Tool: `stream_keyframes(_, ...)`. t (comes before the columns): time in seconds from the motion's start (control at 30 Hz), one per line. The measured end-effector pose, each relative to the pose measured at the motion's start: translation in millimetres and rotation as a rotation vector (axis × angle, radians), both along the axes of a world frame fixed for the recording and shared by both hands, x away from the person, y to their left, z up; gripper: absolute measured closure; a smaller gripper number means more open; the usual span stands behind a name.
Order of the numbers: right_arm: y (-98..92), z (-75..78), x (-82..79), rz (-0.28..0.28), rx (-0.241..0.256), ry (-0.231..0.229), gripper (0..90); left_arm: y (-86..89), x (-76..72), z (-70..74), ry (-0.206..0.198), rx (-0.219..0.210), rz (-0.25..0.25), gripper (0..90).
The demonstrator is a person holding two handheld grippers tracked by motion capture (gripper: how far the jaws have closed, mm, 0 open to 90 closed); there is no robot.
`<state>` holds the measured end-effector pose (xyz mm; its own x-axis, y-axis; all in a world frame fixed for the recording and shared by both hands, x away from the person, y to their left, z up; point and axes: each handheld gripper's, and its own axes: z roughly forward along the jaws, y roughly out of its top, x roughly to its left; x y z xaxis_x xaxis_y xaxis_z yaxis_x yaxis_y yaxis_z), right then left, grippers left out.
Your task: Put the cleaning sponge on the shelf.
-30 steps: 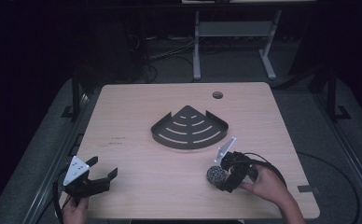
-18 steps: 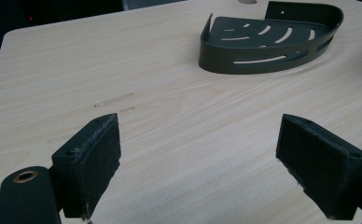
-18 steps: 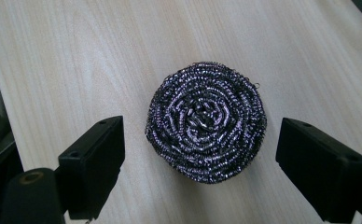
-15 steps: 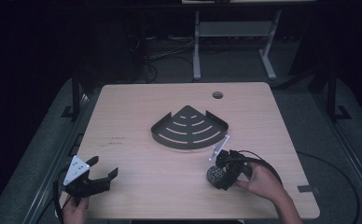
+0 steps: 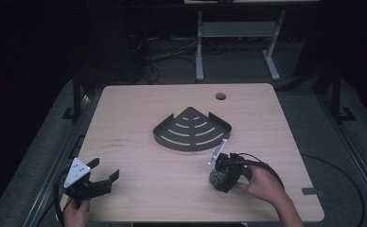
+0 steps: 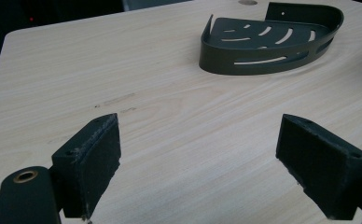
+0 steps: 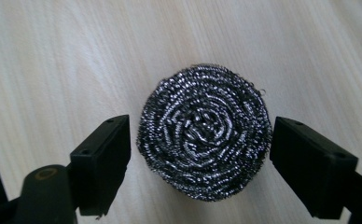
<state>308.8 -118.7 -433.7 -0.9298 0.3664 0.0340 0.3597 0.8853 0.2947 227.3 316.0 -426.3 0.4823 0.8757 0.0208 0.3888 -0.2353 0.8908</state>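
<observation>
A round steel-wool scourer lies on the wooden table, near its front right. My right gripper is tipped down over it, open, with one jaw on each side. The jaws are very close to the scourer's edges, and I cannot tell whether they touch. A dark metal corner shelf, fan-shaped with curved slots, sits at the table's centre, just beyond the right gripper. At the front left corner my left gripper is held open with nothing between its jaws, pointing towards the shelf.
A round cable hole is in the table near its far edge. Bare wood stretches between the two grippers and around the shelf. Dark floor, cables and a white metal stand lie beyond the table.
My right gripper has shifted a little to the left, over the scourer, which has stayed where it was. The left gripper has not moved.
</observation>
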Motion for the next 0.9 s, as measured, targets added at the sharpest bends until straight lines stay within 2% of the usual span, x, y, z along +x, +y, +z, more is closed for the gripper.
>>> stream_keyframes(0.03,0.5,-0.1,-0.2,-0.002,-0.01,-0.012,21.7,0.1,0.0,0.0,0.0,-0.001,0.0,13.2)
stream_keyframes(0.2,1.2,-2.4,1.0,-0.004,-0.02,0.006,24.3,0.2,-0.3,0.2,-0.002,-0.003,0.001,13.2)
stream_keyframes(0.23,0.9,-2.3,1.0,-0.002,-0.019,0.007,29.0,0.4,-0.4,0.5,-0.003,-0.002,0.002,13.3)
stream_keyframes(0.9,-0.6,3.0,-1.5,0.014,0.007,-0.007,33.6,-0.5,-0.5,0.3,-0.005,-0.004,0.005,13.2)
